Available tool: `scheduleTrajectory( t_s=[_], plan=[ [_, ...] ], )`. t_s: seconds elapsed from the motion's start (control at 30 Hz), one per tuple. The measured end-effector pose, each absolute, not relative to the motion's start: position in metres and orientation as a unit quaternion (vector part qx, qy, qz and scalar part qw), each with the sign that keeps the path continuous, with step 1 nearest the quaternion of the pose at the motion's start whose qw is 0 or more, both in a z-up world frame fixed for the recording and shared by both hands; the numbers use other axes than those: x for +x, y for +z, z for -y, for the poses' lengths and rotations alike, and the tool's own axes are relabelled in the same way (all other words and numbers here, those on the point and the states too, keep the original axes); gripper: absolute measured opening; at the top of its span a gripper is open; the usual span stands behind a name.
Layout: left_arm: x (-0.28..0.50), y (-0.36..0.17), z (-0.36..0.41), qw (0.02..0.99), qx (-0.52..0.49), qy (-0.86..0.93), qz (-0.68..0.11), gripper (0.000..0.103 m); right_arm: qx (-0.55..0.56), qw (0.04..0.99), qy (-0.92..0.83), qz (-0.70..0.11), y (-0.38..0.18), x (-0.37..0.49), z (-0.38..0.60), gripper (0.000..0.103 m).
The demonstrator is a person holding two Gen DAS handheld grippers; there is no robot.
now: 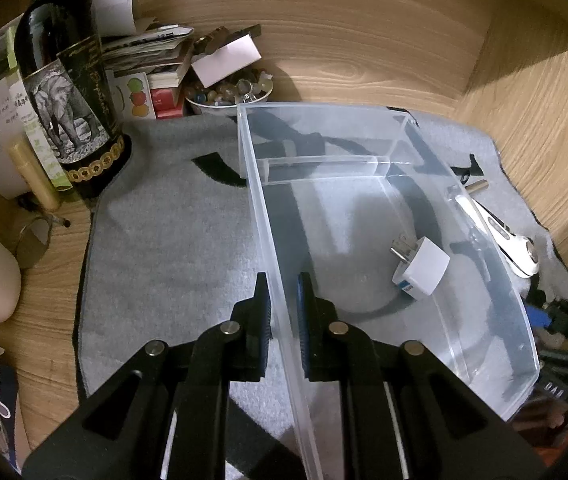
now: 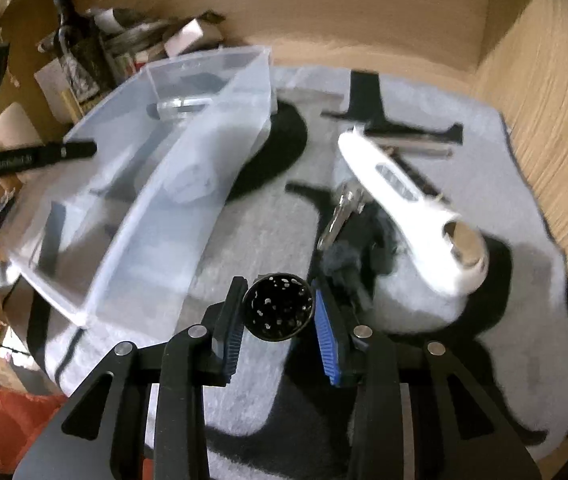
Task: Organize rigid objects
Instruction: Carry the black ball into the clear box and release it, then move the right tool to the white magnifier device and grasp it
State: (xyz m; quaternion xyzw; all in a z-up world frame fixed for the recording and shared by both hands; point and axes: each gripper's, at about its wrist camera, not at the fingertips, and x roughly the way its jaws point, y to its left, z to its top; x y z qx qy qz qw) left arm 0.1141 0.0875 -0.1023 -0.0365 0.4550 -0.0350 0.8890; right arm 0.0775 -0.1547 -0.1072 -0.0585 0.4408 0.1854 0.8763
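Note:
A clear plastic bin (image 1: 363, 208) sits on the grey mat, and my left gripper (image 1: 284, 304) is shut on its near left wall. Inside it lies a white plug adapter (image 1: 423, 266). In the right wrist view the same bin (image 2: 180, 184) stands to the left. My right gripper (image 2: 278, 308) is shut on a small black round perforated cap (image 2: 278, 306) just above the mat. A white handheld device (image 2: 411, 208) lies to the right of the bin, with a metal clip (image 2: 339, 212) and a metal rod (image 2: 419, 148) beside it; the device (image 1: 499, 236) also shows through the bin's wall.
A dark wine bottle (image 1: 64, 80) stands at the back left with papers, boxes and a bowl of stones (image 1: 230, 92). Wooden walls (image 1: 543, 128) close in the back and right. The grey mat (image 2: 252, 248) with black markings covers the surface.

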Motion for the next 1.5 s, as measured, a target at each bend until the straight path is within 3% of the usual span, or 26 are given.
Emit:
scheduleTrajectory(
  t_s=[0.47,1.13,1.23,1.5],
  plan=[
    [0.114,-0.102,-0.093,0.889,-0.050,-0.042,-0.453,0.013,-0.090,0.908,0.230,-0.337,-0.032,0.128,0.108,0.030],
    [0.112,-0.102,-0.091,0.890,-0.050,-0.042,-0.451,0.013,-0.156,0.841,0.323,-0.404,-0.069,0.157,0.025,0.030],
    [0.112,-0.103,-0.091,0.890,-0.050,-0.042,-0.452,0.013,-0.155,0.848,0.316,-0.395,-0.068,0.155,0.028,0.046],
    [0.114,-0.102,-0.091,0.889,-0.046,-0.041,-0.453,0.013,-0.144,0.865,0.299,-0.375,-0.056,0.148,0.045,0.053]
  ],
)
